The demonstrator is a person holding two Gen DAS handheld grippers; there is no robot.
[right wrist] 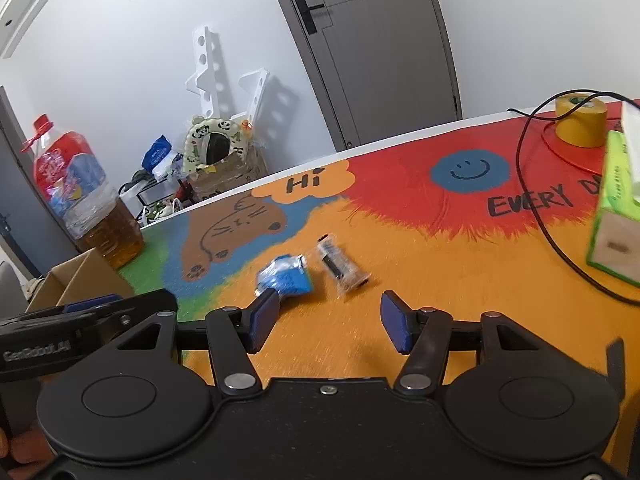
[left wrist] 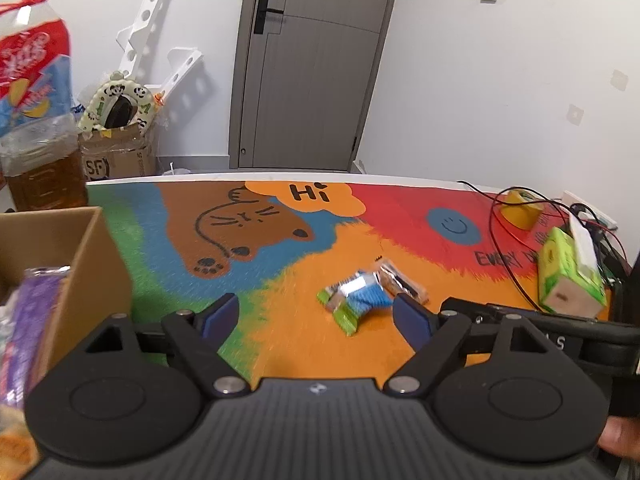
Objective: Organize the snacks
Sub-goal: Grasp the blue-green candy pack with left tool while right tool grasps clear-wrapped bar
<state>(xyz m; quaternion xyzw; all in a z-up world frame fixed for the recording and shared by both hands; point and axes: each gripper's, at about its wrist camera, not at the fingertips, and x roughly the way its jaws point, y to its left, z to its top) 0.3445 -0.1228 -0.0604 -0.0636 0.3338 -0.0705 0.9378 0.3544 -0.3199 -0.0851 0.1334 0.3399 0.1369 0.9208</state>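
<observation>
snack packs lie loose mid-mat: blue-green packet (left wrist: 356, 300) touching clear wrapped bar (right wrist: 341, 266), cardboard box (left wrist: 60, 264) off to the left. both look light, crinkly, slippery; prob best pinched across a flat middle. left gripper (left wrist: 316, 316) & right gripper (right wrist: 328, 324) both wide, holding nothing. mat (right wrist: 400, 312) reads "hi", "every d…"; gripper body reads "genrobot.ai".

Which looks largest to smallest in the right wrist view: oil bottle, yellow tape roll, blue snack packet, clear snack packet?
1. Oil bottle, clearly largest.
2. Yellow tape roll and blue snack packet look alike; the roll sits farther away, so unranked.
3. Clear snack packet, slightly smaller than the blue one.
</observation>
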